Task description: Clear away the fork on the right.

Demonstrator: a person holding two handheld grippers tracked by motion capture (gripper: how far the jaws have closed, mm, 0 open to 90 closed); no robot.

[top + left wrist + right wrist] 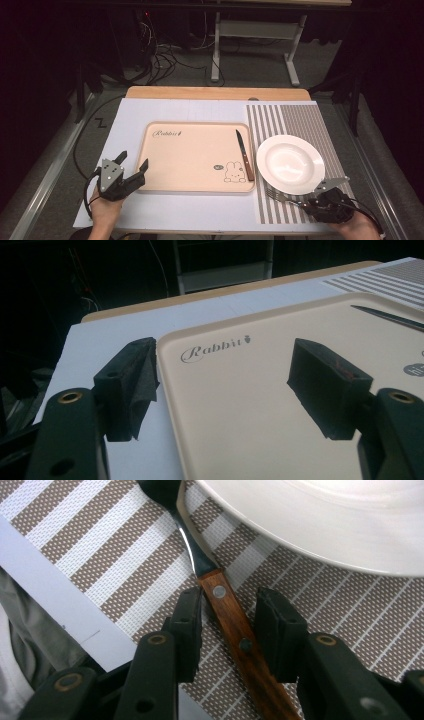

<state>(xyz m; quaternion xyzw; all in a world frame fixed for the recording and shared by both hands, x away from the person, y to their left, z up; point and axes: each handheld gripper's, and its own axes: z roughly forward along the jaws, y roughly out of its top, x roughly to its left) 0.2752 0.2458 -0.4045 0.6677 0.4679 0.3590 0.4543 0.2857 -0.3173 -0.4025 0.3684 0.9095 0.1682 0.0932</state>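
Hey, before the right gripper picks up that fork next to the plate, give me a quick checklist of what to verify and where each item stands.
1. Fork handle lies between the right gripper jaws: ok.
2. Pads pressing on the handle: not ok, a gap shows on each side.
3. Fork lies flat on the striped placemat: ok.
4. Fork head clear of the white plate: not ok, it sits tucked under the rim.
5. Left gripper open and away from the fork, at the tray edge: ok.
6. Knife out of the way, on the tray: ok.
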